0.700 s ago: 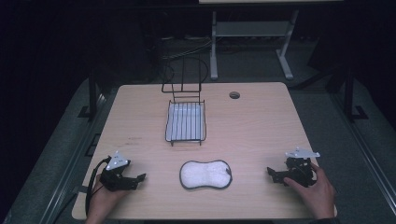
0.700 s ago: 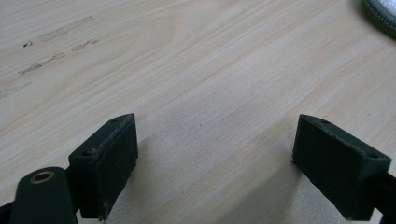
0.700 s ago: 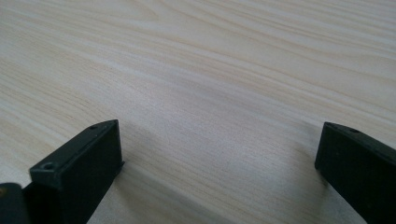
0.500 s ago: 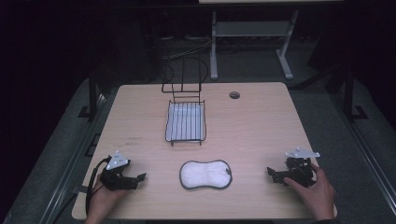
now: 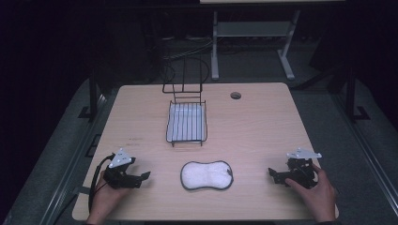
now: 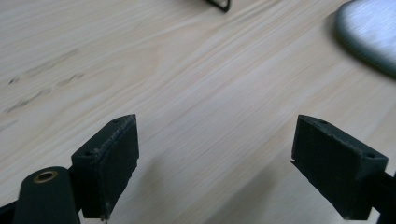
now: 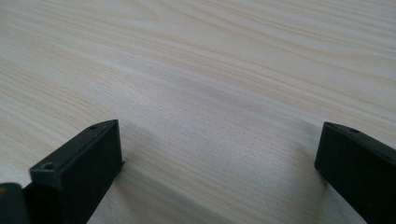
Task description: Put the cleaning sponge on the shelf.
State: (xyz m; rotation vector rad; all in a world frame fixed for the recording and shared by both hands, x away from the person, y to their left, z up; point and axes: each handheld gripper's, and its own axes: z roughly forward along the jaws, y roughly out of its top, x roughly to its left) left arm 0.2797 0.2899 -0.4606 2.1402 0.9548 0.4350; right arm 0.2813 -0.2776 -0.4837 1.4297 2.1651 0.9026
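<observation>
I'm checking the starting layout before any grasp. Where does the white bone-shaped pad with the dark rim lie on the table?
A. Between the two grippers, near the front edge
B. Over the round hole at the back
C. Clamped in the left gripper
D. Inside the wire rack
A: in the high view the white pad lies flat between the left gripper and the right gripper, nearer the person than the wire rack.
</observation>
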